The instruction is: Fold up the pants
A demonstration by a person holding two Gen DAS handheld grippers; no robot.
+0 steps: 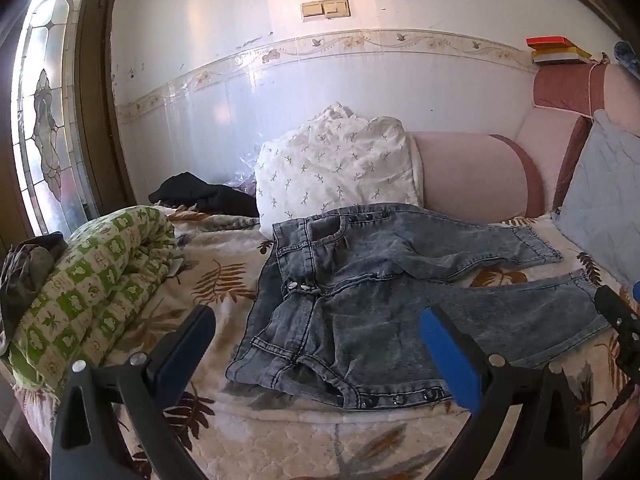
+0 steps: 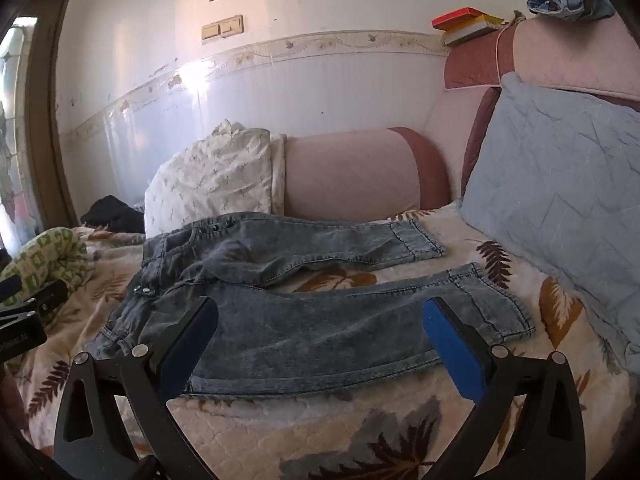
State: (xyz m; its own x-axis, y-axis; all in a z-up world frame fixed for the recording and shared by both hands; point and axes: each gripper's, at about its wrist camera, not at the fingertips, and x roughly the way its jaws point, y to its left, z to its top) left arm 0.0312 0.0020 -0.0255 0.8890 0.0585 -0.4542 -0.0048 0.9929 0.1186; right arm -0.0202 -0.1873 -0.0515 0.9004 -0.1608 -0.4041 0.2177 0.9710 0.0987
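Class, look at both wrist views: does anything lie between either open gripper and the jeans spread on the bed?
Nothing visible does. The left gripper hovers open over the waist of the jeans, and the right gripper hovers open over the near leg. The white pillow and green quilt lie off to the side.

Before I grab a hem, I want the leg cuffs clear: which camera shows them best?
Right wrist: both leg cuffs lie fully in frame. Left wrist shows the far cuff whole, the near one partly hidden behind the claw finger.

Both cameras sit low at the near edge of the bed (image 1: pixel 304 432), looking across it to the far wall. Both see the jeans (image 2: pixel 320 320). The left camera looks from further left.
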